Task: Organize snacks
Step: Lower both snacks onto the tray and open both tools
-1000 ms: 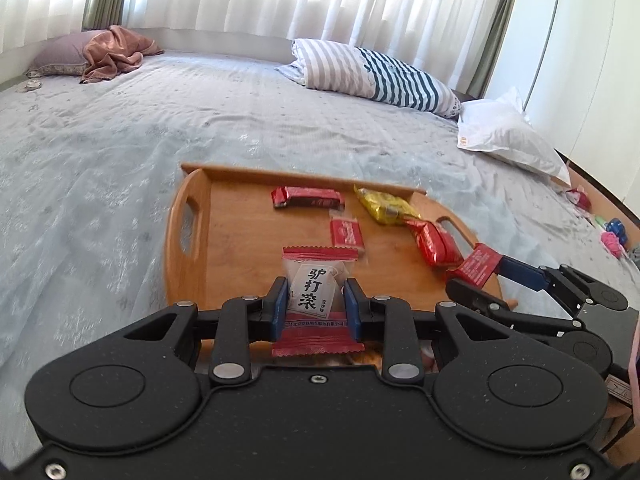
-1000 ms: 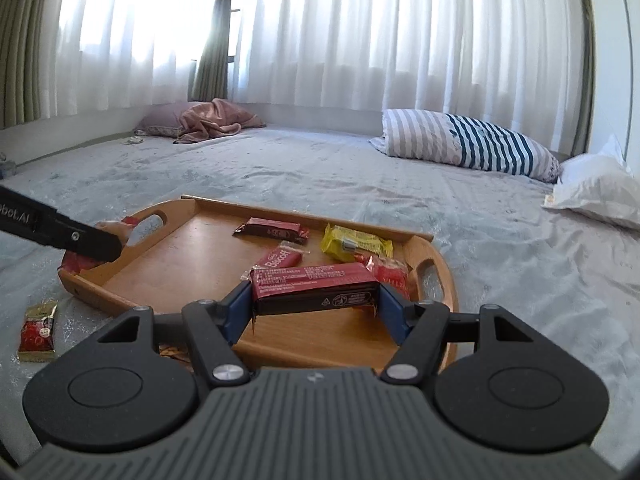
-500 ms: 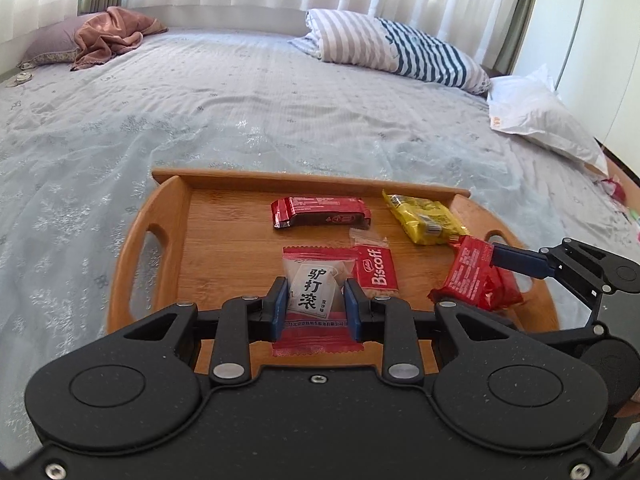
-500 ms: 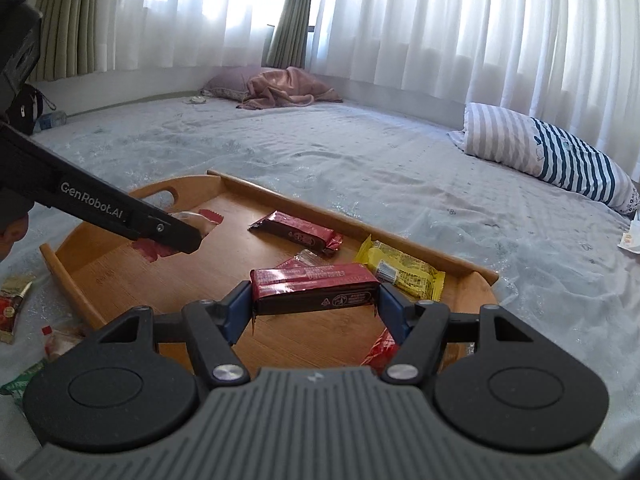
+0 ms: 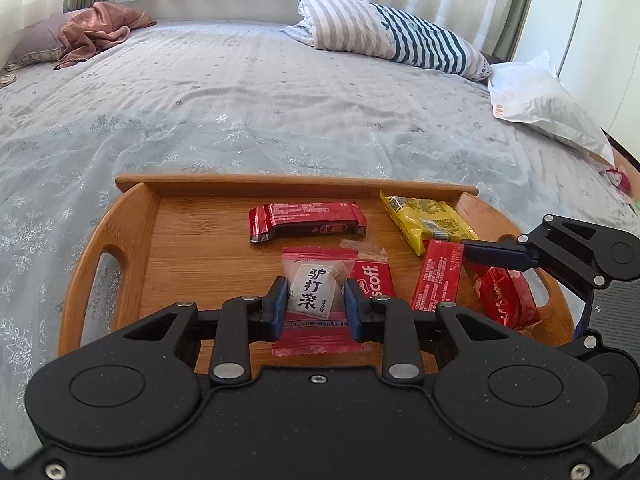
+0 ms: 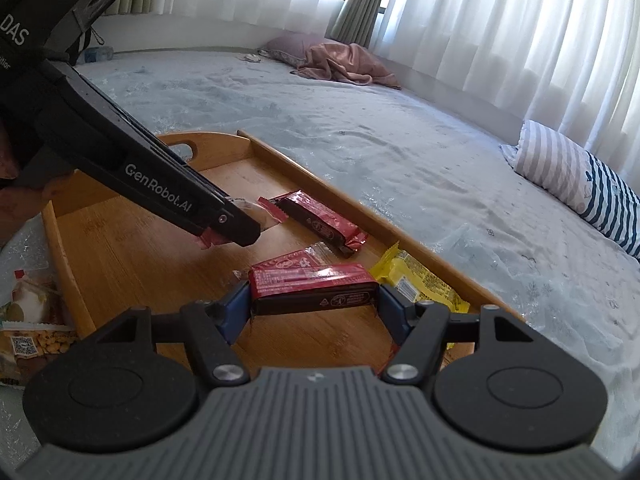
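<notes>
1. Blue-padded left tongs were pinching a small clear-and-red candy packet printed with black Chinese characters, held just above the near middle of the bamboo tray.
2. Right tongs had a red-and-black snack bar lengthwise between the pads; the jaws were opening, with the pads seemingly still at the bar's ends, so a release over the tray's right side looked to be under way.
3. Already lying in the tray were another red-and-black bar near the far wall, a yellow packet at the far right, a red Biscoff biscuit just beside the held candy, and a red wrapper by the right handle.
4. Outside the tray, on the bed, at least one snack bag with nuts pictured on it lay beside the left rim, seen from the right wrist.
5. By my judgement the job was well past halfway: four snacks gathered, two about to be set down, and the loose bag on the bedspread still to be collected.
</notes>
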